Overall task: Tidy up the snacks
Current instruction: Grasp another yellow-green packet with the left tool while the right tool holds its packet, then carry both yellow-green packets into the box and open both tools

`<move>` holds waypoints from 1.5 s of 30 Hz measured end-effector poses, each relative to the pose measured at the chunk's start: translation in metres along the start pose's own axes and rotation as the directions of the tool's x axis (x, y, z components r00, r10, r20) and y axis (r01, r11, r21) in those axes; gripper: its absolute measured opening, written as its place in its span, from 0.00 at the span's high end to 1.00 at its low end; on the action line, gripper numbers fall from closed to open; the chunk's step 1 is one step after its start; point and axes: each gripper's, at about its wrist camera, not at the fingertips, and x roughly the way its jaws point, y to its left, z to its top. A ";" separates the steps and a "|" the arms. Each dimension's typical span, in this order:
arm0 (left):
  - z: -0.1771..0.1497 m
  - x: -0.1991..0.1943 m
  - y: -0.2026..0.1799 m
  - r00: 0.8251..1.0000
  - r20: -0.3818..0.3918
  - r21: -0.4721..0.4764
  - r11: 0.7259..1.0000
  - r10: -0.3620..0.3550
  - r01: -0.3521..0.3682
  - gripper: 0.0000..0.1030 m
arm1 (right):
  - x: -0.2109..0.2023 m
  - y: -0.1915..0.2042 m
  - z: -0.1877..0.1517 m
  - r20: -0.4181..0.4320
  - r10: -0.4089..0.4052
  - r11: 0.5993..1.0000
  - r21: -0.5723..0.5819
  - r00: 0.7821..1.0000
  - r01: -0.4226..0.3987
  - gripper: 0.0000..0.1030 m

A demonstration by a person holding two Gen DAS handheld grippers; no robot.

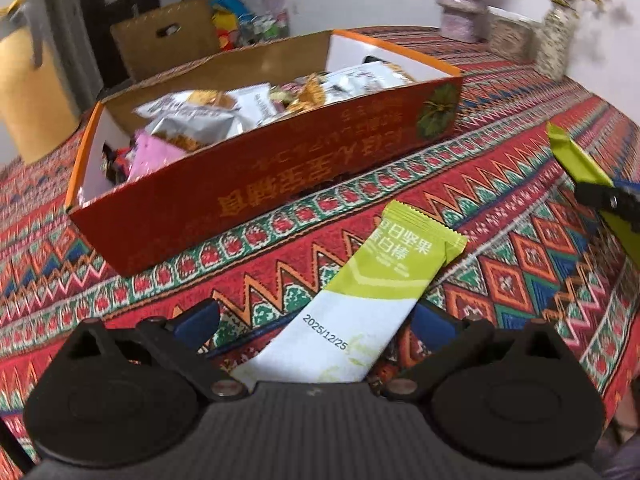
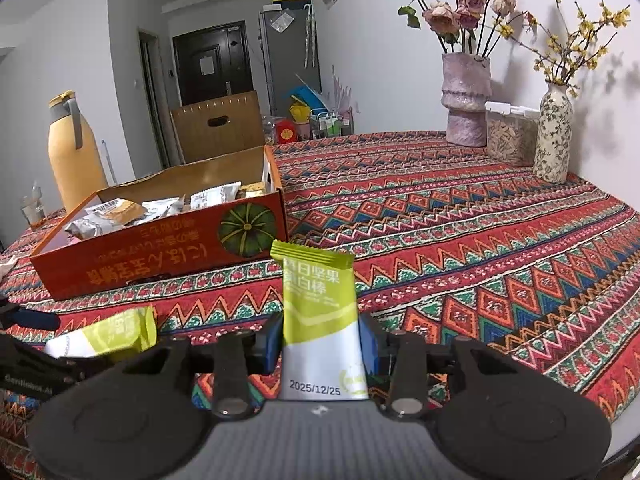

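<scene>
the right gripper [image 2: 322,344] pinches an upright green nut bar [image 2: 320,316]; the left gripper [image 1: 316,322], spread, seems to straddle another bar [image 1: 360,300] lying near the red snack box [image 1: 256,184].

Left gripper [image 1: 316,322]: black plastic linkage arms, blue pads on the fingers [image 1: 198,320], a silver pivot screw at each inner joint. Two round black housings with shallow circular recesses flanked a grey ribbed centre body. Right gripper [image 2: 320,340]: same build, blue pads, silver screws, grey ribbed body. In the right wrist view, white lettering marked the left unit's black side.
</scene>
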 end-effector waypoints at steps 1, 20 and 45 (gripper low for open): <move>0.001 0.001 0.001 1.000 -0.006 -0.019 1.000 0.000 0.000 0.00 | 0.001 0.000 0.000 -0.002 0.003 1.000 0.001 1.000 -0.003 0.63; 0.008 0.004 -0.004 0.996 -0.047 -0.200 0.976 0.081 -0.089 0.08 | 0.011 0.003 -0.006 -0.027 0.051 0.999 0.015 0.998 -0.051 0.62; -0.005 -0.016 -0.017 0.996 0.024 -0.179 0.981 0.085 -0.079 0.63 | 0.003 0.011 -0.014 -0.031 0.103 0.995 0.001 0.994 -0.103 0.62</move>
